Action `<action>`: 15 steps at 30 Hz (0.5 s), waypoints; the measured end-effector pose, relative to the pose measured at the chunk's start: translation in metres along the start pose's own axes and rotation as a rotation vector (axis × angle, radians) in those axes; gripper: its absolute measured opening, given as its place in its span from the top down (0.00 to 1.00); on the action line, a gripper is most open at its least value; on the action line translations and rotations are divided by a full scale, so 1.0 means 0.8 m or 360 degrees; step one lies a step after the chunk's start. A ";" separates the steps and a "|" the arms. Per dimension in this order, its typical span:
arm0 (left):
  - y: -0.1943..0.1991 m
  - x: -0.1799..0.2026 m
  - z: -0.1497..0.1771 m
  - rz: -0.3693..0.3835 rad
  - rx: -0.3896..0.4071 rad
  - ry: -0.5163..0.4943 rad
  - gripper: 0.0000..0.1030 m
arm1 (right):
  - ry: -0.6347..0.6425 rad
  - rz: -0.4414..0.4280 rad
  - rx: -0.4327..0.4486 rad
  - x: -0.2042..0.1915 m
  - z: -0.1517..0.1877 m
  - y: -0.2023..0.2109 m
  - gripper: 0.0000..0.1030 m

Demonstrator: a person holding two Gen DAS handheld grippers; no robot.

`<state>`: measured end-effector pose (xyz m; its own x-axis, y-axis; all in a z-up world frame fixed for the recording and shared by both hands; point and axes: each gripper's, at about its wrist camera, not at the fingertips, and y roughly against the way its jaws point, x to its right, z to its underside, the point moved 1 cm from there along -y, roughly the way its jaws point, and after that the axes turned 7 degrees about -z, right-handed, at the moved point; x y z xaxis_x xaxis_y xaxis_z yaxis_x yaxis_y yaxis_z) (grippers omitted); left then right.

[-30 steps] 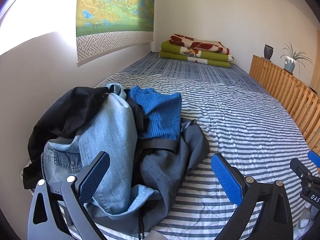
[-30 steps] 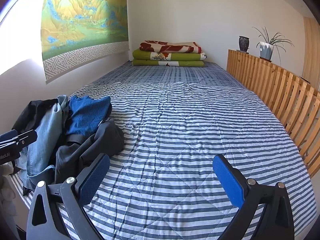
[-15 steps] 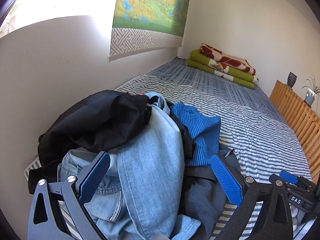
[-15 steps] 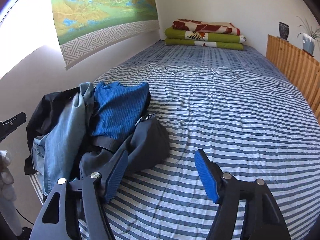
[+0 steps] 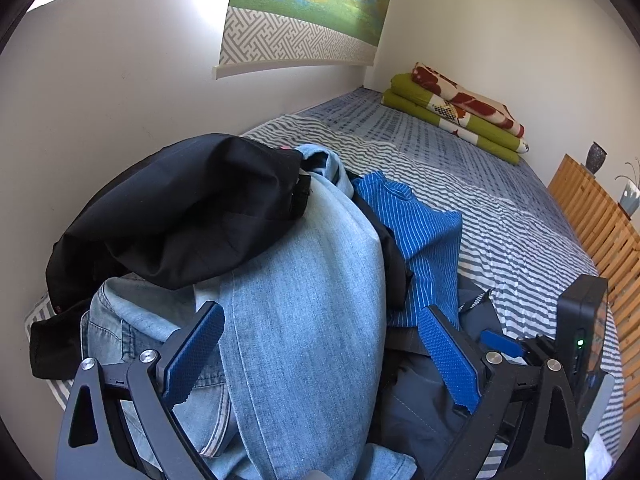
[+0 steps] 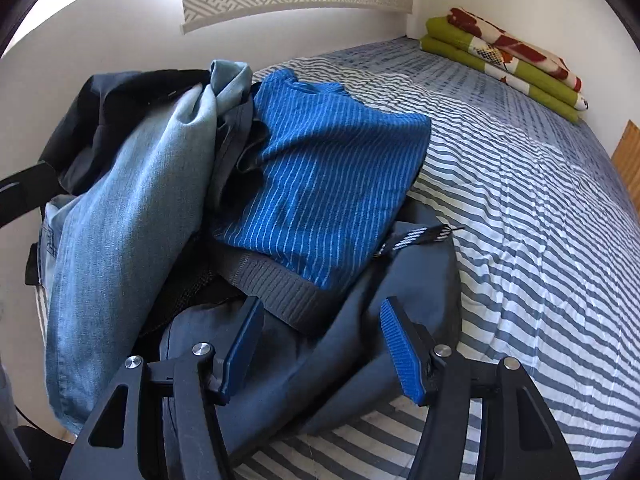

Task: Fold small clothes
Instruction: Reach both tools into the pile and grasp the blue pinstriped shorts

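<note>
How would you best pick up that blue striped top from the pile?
Grip the blue top at its grey ribbed hem, coming from the near side. It lies uppermost, and that thick edge faces the right gripper, whose closing jaws hold nothing yet.

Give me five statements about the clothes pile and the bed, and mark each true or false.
1. The blue striped top lies on the grey garment. True.
2. The light denim piece lies alone, apart from the pile. False: it lies in the pile, under the black garment.
3. Folded blankets sit at the far end of the bed. True.
4. The bed cover is plain white. False: it is striped.
5. The right gripper clamps the blue striped top. False: its jaws are closing over the grey garment, not yet pressing it.
</note>
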<state>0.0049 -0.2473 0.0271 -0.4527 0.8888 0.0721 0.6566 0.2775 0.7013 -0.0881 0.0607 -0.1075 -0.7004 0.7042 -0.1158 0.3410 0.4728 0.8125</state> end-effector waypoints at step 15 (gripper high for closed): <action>0.012 0.005 -0.003 -0.0031 0.0085 -0.0030 0.13 | 0.0014 0.0001 0.0014 -0.006 -0.025 -0.005 0.94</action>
<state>0.0077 -0.2419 0.0361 -0.4546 0.8896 0.0448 0.6793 0.3137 0.6634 -0.0990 0.0445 -0.0989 -0.7057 0.6999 -0.1104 0.3467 0.4770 0.8076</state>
